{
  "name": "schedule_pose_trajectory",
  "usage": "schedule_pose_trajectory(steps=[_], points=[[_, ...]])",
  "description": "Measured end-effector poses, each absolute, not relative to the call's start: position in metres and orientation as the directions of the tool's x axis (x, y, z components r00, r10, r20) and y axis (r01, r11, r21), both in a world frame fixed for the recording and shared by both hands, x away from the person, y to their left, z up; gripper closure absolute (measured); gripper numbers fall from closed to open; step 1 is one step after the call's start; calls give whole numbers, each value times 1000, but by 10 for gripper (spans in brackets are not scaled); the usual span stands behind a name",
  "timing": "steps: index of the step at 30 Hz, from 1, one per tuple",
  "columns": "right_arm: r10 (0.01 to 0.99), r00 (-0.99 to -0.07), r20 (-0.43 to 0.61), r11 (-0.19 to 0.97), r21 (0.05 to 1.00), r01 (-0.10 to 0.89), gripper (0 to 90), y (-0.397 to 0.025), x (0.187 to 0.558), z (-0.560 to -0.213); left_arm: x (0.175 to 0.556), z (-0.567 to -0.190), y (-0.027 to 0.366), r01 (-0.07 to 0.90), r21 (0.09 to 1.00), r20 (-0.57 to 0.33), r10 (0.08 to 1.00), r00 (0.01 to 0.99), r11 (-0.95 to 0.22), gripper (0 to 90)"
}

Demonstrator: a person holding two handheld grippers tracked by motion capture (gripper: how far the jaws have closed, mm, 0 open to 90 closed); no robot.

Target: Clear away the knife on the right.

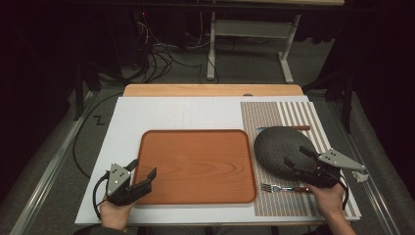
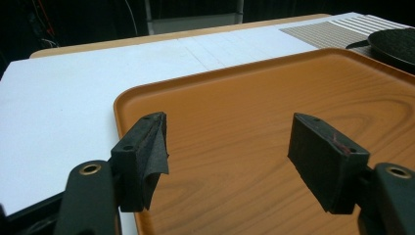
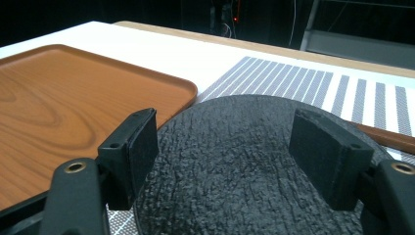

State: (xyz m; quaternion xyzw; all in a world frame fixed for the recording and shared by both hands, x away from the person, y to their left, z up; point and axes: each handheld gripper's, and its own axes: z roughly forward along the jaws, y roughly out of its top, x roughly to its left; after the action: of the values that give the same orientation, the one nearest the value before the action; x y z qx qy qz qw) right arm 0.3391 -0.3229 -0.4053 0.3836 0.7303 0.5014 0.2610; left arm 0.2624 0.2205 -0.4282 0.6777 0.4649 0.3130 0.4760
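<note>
My right claw (image 1: 304, 159) stands wide open, its two black jaws spread well apart with nothing pinched between them. In the right gripper view (image 3: 222, 147) the gap looks straight over the dark, rough-textured plate (image 3: 244, 161), whose near rim fills the space between the pads; whether a pad actually touches the plate I cannot tell. From above, this claw hangs over the plate's (image 1: 279, 149) near right edge, my right hand (image 1: 327, 196) behind it at the near right of the table.

My left claw (image 1: 141, 172) is open wide too and holds nothing. In the left gripper view (image 2: 227, 156) its jaws straddle the near left corner of the wooden tray (image 2: 274, 112); the left pad's (image 2: 151, 147) black lining is peeling loose and hangs in a flap. From above, the claw sits over the tray's (image 1: 195, 166) near left rim, with my left hand (image 1: 116, 210) at the near edge.

The plate lies on a striped placemat (image 1: 293, 115) at the right, just beside the tray's right rim. A fork (image 1: 276, 188) lies on the mat near the plate's near edge, right by my right claw. A wooden-handled utensil (image 1: 293, 128) lies just beyond the plate's far rim. A crumpled bit of white paper (image 1: 360, 176) sits at the mat's right edge. Tray and mat rest on a white board (image 1: 171, 115) covering the table.
</note>
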Motion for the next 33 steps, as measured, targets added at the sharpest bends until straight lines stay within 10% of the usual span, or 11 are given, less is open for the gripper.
schedule_pose_trajectory(steps=[33], points=[[841,-541,-11,264,881,393,305,-339,376,-391,262,-428,221,328,938,-17,928,371,-114,304]])
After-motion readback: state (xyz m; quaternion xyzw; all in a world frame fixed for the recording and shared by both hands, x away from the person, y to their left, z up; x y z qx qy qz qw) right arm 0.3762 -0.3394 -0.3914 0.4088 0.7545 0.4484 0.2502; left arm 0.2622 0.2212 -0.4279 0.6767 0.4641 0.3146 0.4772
